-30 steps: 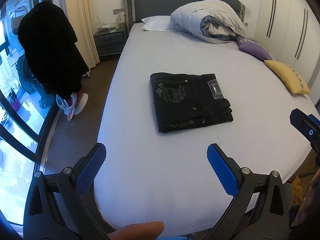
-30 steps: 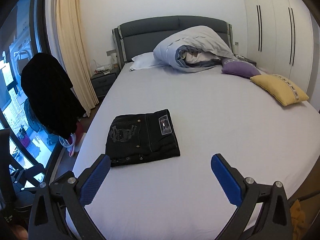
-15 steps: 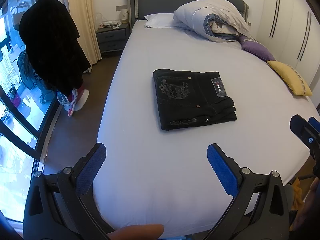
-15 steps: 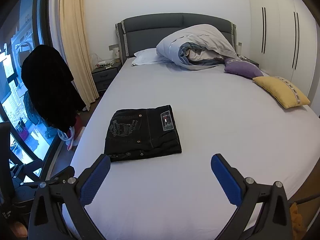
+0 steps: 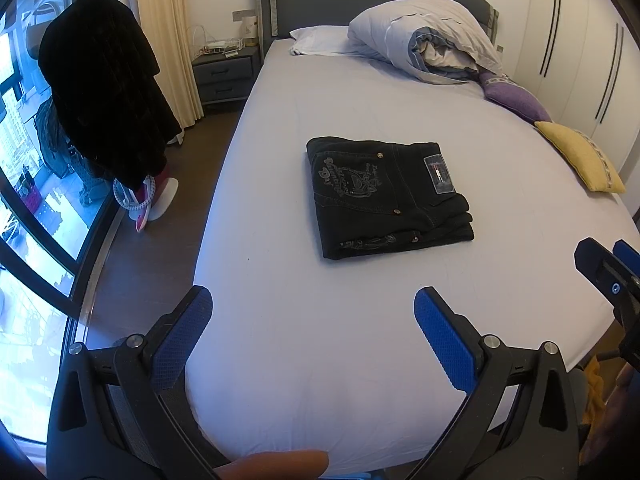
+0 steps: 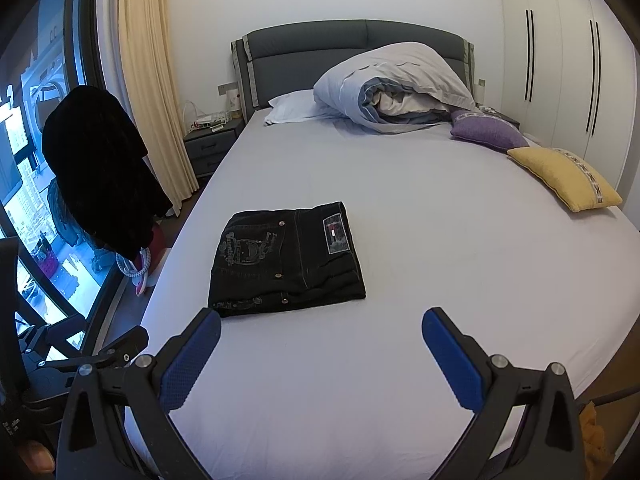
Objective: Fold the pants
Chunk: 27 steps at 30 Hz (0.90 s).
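Observation:
Black pants (image 5: 386, 196) lie folded in a neat rectangle on the white bed sheet (image 5: 320, 320), with a grey print and a label patch on top. They also show in the right wrist view (image 6: 286, 258). My left gripper (image 5: 312, 320) is open and empty, held above the foot of the bed, well short of the pants. My right gripper (image 6: 320, 340) is open and empty, also back from the pants. The right gripper's side shows at the right edge of the left wrist view (image 5: 612, 276).
A rolled duvet (image 6: 396, 88) and a white pillow (image 6: 292, 106) lie at the headboard. A purple cushion (image 6: 484, 134) and a yellow cushion (image 6: 564, 178) sit at the right. A dark garment (image 5: 104, 92) hangs left of the bed by the window. A nightstand (image 5: 224, 76) stands beside the headboard.
Both grippers have drawn back and risen slightly from the bed; the folded pants have not moved. Both stay open.

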{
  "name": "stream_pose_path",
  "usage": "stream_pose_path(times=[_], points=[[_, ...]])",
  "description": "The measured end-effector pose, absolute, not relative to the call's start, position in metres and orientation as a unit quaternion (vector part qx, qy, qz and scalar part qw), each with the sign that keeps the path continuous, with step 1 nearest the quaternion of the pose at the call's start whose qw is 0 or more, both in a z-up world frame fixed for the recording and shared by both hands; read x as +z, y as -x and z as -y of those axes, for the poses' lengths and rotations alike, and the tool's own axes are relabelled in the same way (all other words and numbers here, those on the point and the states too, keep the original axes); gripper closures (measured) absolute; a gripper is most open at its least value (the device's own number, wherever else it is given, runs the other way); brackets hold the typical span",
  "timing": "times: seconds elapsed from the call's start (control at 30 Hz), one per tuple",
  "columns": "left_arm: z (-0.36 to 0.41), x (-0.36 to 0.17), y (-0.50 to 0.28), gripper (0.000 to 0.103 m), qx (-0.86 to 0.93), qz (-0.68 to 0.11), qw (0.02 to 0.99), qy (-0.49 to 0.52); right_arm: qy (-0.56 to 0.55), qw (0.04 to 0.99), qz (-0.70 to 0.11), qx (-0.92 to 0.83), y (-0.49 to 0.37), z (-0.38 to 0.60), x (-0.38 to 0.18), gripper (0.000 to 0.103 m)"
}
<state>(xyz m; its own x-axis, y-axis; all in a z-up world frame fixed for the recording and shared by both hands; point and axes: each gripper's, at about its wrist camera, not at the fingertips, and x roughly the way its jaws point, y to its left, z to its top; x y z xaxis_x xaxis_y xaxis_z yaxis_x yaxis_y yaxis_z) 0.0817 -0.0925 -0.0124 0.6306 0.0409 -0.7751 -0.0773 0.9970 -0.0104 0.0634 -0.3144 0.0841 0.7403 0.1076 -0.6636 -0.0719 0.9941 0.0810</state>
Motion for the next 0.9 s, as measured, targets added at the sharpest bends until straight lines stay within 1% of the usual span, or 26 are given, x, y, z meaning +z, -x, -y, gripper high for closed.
stream_pose_path(times=[0.9], points=[[0.093, -0.013, -0.082, 0.000, 0.032, -0.429, 0.903, 0.022, -0.024, 0.929, -0.365, 0.052, -0.062, 0.314, 0.073, 0.000]])
